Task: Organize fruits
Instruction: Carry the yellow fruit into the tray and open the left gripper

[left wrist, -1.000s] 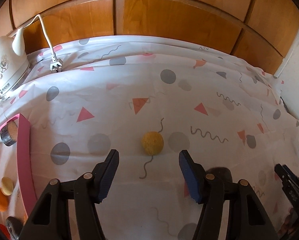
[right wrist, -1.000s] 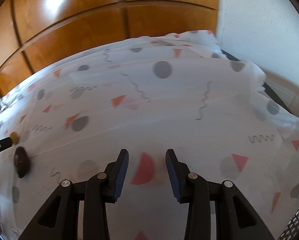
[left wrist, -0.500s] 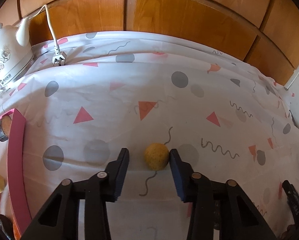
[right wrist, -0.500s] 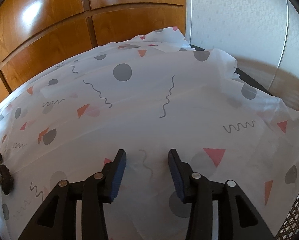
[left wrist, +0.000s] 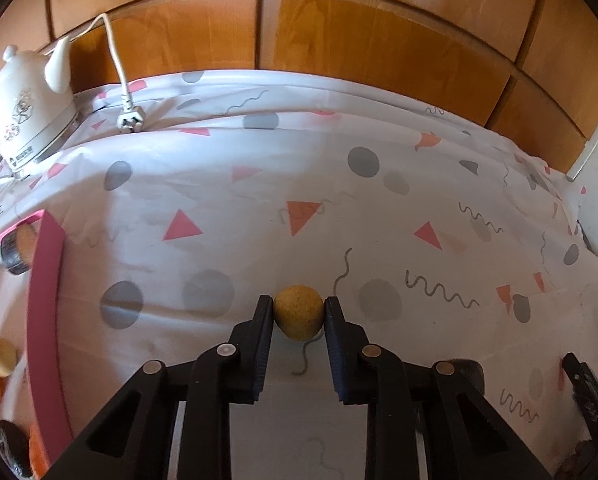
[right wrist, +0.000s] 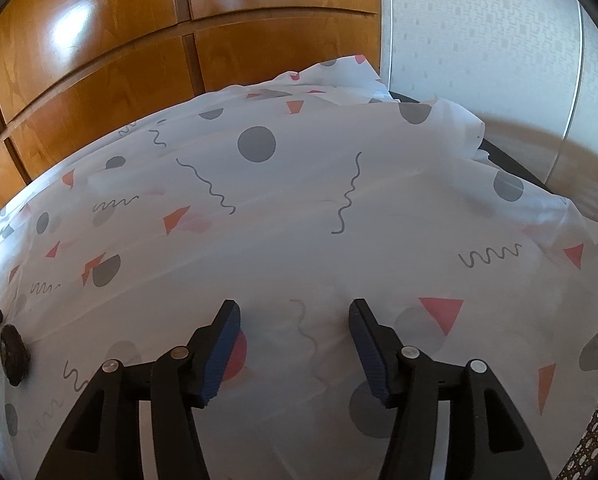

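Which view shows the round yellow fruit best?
The left wrist view: the yellow fruit sits centred and sharp, pinched in the left tool. The right wrist view misses it, showing only patterned cloth and a dark fruit.

Both wrist views look forward along their fingers, low and close over the patterned tablecloth (left wrist: 259,208), facing the wooden cabinet doors (right wrist: 99,60); both share the dark fruit (right wrist: 14,354)

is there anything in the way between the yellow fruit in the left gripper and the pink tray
Nothing visible. The left gripper is shut on the yellow fruit; only bare tablecloth lies between it and the pink tray.
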The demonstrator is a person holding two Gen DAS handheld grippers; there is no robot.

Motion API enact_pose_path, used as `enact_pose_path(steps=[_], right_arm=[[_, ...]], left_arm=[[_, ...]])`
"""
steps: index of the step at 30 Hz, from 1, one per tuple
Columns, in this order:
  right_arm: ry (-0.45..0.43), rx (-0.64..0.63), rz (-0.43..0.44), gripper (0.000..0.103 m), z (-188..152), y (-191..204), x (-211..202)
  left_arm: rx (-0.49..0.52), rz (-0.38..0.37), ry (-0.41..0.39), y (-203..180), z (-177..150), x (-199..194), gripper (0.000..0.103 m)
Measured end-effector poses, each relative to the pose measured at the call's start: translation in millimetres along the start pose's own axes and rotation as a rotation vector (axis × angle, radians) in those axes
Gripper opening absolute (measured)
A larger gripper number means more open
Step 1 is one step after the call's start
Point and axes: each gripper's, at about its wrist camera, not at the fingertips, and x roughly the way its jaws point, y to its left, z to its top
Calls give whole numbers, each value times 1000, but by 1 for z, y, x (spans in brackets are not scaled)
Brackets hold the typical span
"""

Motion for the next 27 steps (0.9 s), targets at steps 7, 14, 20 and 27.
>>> enact_pose_path(steps=[7, 14, 20, 27], right_arm=[[0, -9, -5, 61, 0, 3, 1], [0, -17, -12, 62, 0, 5, 1], [1, -25, -18, 63, 0, 5, 1], [0, -33, -29, 63, 0, 7, 1]], left_arm=[[-21, -18, -59, 11, -9, -40, 26], [-38, -26, -124, 26, -22, -86, 26], [-66, 6, -156, 53, -38, -115, 26], [-127, 68, -178, 97, -60, -135, 26]])
